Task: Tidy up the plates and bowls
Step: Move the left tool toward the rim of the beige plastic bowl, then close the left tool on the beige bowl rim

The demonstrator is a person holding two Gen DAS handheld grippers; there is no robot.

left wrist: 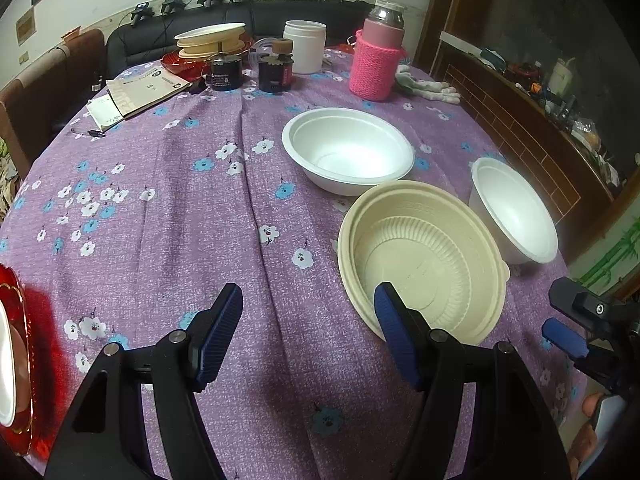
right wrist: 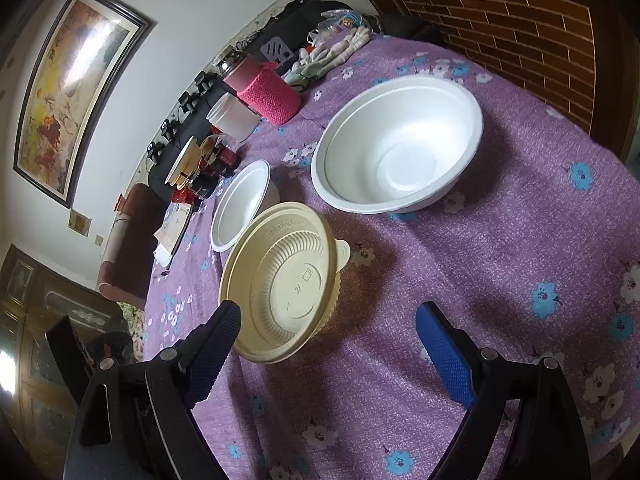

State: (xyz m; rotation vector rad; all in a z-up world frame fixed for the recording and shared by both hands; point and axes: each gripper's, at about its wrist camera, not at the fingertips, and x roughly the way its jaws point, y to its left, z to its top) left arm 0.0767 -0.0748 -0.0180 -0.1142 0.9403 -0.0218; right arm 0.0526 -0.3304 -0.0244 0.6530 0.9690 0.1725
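Sitting on bench (left wrist: pixel 168 216): purple floral cloth, creased.
Cream bowl (left wrist: pixel 424 256): round ribbed plastic, tabbed, nearest both grippers.
White bowls (left wrist: pixel 348 150): smooth foam, behind and beside it.
Left gripper (left wrist: pixel 308 334): jaws spread, gripping nothing.
Right gripper (right wrist: pixel 328 344): jaws spread, gripping nothing.

You have a purple tablecloth (left wrist: pixel 168 216) under both jaw pairs, speckled lighter, printed with white and blue flowers. Ahead of your left gripper's (left wrist: pixel 308 336) right jaw: a cream ribbed plastic bowl (left wrist: pixel 420 256). Beyond it, a plain white foam bowl (left wrist: pixel 348 152); to the right, a second white foam bowl (left wrist: pixel 516 216). Left of the left jaw: a red glass plate (left wrist: pixel 16 360), gold-trimmed. Far ahead: a pink knitted bottle sleeve (left wrist: pixel 374 66). Jaw pads are blue, ridged; frames black.
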